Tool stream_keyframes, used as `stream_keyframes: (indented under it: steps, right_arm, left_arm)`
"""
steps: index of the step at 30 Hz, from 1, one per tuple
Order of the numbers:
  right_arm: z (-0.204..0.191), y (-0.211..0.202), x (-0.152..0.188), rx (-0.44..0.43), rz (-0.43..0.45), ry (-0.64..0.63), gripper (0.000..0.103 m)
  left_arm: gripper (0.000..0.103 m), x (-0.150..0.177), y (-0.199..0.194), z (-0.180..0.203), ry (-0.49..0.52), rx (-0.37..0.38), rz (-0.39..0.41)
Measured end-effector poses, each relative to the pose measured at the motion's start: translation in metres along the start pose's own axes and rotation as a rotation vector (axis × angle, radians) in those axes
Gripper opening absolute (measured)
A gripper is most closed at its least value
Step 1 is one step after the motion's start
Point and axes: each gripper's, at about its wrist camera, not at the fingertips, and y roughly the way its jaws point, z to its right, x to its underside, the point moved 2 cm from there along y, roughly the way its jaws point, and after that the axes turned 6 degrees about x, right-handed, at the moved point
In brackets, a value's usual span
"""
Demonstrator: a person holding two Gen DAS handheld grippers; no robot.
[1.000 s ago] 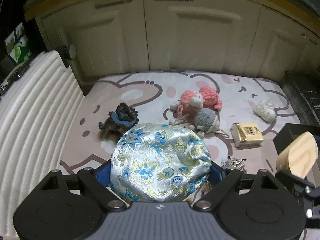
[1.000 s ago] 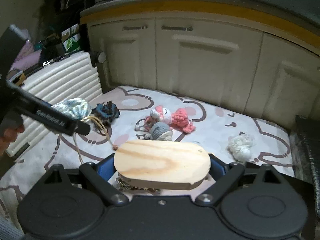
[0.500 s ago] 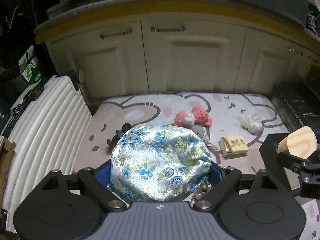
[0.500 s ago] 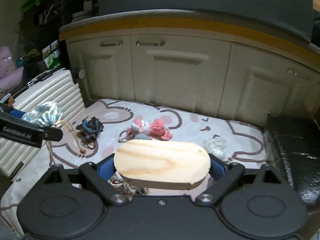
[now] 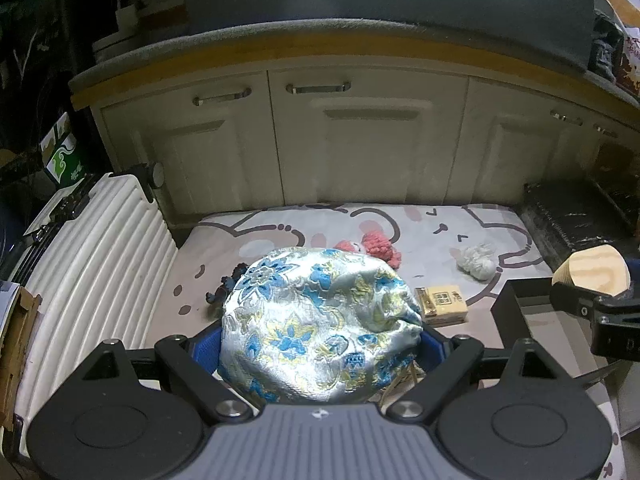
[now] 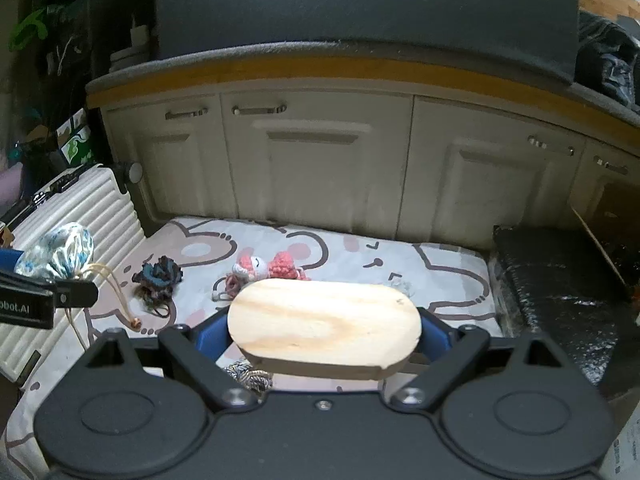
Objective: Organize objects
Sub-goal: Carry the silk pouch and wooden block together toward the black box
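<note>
My left gripper (image 5: 320,344) is shut on a silver-blue floral brocade pouch (image 5: 320,320), held high above the patterned mat (image 5: 420,216); the pouch (image 6: 56,252) and its tan cords also show at the left of the right wrist view. My right gripper (image 6: 324,336) is shut on an oval wooden board (image 6: 324,324); the board (image 5: 592,272) shows at the right of the left wrist view, above a black tray (image 5: 516,300). On the mat lie a pink knitted doll (image 6: 268,266), a dark blue knitted piece (image 6: 158,276), a white yarn ball (image 5: 476,262) and a small yellow box (image 5: 442,300).
A white ribbed suitcase (image 5: 92,264) lies along the mat's left side. Cream cabinet doors (image 5: 360,152) stand behind the mat. A black textured case (image 6: 560,280) sits at the right. A silvery chain (image 6: 248,376) lies under my right gripper.
Both grippers have risen and pulled back from the mat with their loads, so the toys look smaller and lower. The grey yarn ball is now hidden behind the pouch and board.
</note>
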Motion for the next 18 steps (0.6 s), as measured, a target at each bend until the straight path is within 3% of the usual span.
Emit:
stream_keyframes:
  steps: [18]
  right_arm:
    - [0.056,-0.014,0.005,0.084,-0.002,0.018,0.093]
  left_arm:
    - [0.091,-0.018,0.006,0.059,0.068,0.081,0.005]
